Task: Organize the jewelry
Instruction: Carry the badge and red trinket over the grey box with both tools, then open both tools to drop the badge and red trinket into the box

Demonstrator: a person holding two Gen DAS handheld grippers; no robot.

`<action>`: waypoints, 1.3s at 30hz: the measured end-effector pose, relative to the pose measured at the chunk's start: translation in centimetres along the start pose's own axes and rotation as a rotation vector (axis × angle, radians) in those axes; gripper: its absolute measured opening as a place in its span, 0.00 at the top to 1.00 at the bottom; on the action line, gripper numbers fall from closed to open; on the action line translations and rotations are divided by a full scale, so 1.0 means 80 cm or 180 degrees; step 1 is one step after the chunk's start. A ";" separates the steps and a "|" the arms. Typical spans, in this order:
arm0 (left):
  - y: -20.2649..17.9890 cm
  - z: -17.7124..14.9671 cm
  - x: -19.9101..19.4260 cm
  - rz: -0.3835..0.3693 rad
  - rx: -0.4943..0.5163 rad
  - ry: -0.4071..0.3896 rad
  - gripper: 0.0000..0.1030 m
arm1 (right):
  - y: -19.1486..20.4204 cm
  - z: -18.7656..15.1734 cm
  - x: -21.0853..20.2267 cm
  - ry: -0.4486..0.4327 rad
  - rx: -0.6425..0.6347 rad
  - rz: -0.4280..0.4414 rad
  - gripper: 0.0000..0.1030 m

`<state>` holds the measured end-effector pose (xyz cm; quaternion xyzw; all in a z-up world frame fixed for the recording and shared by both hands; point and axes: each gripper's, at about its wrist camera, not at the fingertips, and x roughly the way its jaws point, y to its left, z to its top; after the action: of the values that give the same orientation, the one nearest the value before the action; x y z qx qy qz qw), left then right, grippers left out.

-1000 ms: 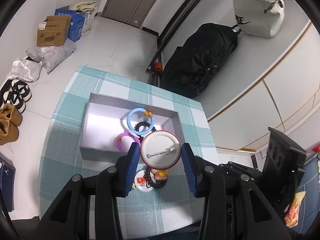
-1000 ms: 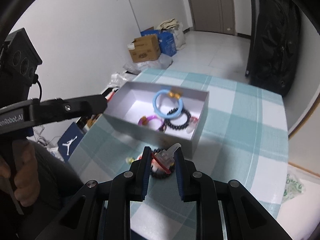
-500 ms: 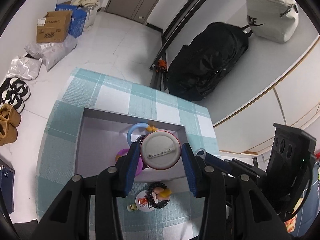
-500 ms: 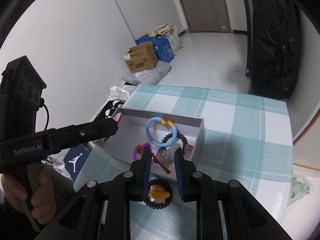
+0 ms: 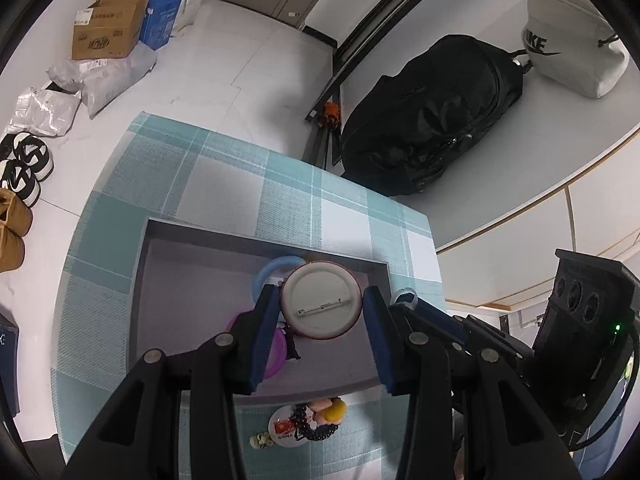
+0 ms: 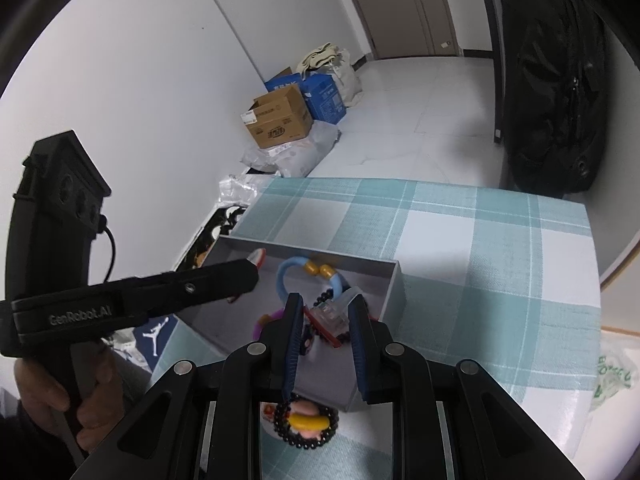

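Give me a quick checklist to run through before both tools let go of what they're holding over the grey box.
1. Left tool shut on the round pin badge: ok.
2. Right tool shut on the clear hair clip: ok.
3. Badge above the grey box: ok.
4. Clip above the box: ok.
5. Clear landing spot: not ok, blue bangle and purple bangle lie beneath.
6. Leftovers outside the box: not ok, black bead bracelet sits on the checked tablecloth.

place: home | cues: shoes (image 5: 24, 168) by wall, cardboard box (image 6: 278, 120), black backpack (image 5: 432, 120)
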<state>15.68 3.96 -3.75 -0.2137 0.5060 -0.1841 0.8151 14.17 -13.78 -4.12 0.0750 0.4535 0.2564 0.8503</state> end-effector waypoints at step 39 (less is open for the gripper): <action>0.006 -0.007 -0.027 -0.0137 -0.0174 -0.0137 0.32 | 0.016 -0.024 -0.016 -0.0165 -0.0306 -0.0225 0.29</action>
<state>14.32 5.40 -2.62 -0.2507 0.4884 -0.1830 0.8156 11.60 -13.50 -3.83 0.0246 0.4209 0.2457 0.8729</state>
